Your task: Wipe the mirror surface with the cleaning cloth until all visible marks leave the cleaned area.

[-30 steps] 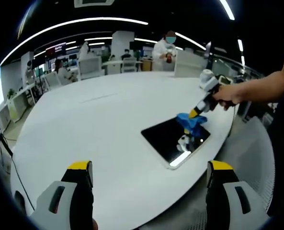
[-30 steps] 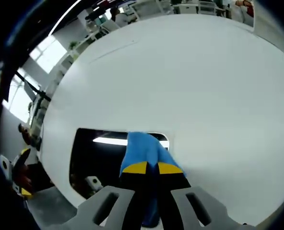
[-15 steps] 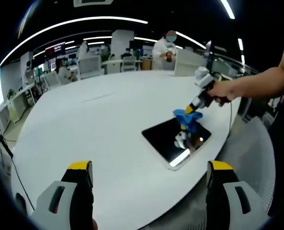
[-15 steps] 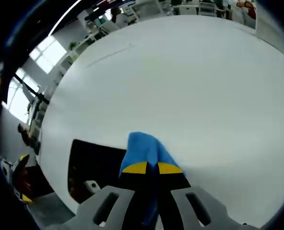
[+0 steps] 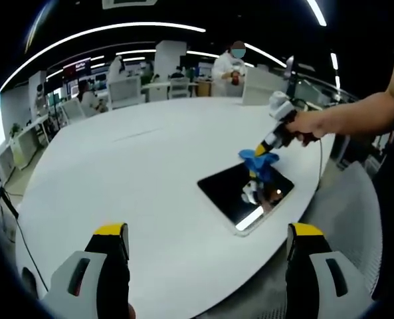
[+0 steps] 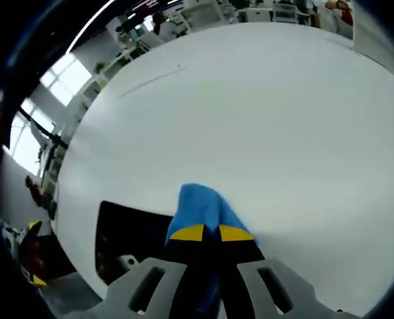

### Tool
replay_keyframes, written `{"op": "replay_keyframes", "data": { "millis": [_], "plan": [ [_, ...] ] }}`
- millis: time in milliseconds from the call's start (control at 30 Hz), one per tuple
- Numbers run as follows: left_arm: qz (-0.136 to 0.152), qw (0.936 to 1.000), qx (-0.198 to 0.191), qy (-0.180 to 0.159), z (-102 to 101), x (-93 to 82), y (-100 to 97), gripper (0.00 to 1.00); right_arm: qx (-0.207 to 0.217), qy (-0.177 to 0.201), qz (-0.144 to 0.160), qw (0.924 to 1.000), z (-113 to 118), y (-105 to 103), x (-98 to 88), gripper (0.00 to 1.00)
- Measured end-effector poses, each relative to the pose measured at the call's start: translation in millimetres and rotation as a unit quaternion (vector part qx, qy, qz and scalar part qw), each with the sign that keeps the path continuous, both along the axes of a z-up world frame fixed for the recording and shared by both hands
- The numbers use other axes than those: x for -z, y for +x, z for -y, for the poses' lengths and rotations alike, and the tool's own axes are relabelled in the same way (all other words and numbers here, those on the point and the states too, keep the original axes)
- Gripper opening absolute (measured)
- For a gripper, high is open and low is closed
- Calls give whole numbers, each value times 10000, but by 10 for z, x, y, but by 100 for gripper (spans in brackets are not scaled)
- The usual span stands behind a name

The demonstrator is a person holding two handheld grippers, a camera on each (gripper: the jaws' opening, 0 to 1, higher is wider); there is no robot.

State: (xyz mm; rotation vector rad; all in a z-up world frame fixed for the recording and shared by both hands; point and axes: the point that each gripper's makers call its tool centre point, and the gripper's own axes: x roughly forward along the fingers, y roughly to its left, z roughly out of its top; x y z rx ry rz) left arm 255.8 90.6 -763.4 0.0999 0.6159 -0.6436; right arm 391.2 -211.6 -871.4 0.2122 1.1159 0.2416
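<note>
Right gripper [image 6: 205, 234] pinches the blue cloth [image 6: 200, 207] at the mirror's far edge.

Its jaws are pressed together on the cloth, letting it trail down onto the dark mirror [image 5: 246, 195] for wiping, while the left gripper [image 5: 206, 240] hangs back with jaws spread wide, holding nothing. That mirror lies flat near the edge of a big white table [image 5: 137, 173]; behind it is an open office with desks, strip lights and people.

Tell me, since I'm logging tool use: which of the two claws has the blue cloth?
The right claw: its jaws are shut on the blue cloth at the mirror. The left claw is open, holding nothing.
</note>
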Motion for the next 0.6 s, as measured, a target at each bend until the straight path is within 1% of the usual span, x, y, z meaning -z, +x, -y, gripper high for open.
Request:
{"op": "replay_keyframes", "data": {
  "millis": [167, 333, 467, 600],
  "plan": [
    [9, 10000, 17, -3, 18, -4, 11, 99, 1, 53, 52, 10000, 19, -57, -56, 1],
    [8, 10000, 23, -8, 24, 5, 11, 99, 19, 59, 174, 9998, 121, -105, -195, 1],
    [11, 10000, 34, -19, 37, 7, 13, 99, 90, 22, 238, 9997, 291, -141, -234, 1],
    [25, 10000, 51, -31, 61, 2, 17, 99, 190, -40, 212, 9996, 473, -206, -208, 1]
  ]
}}
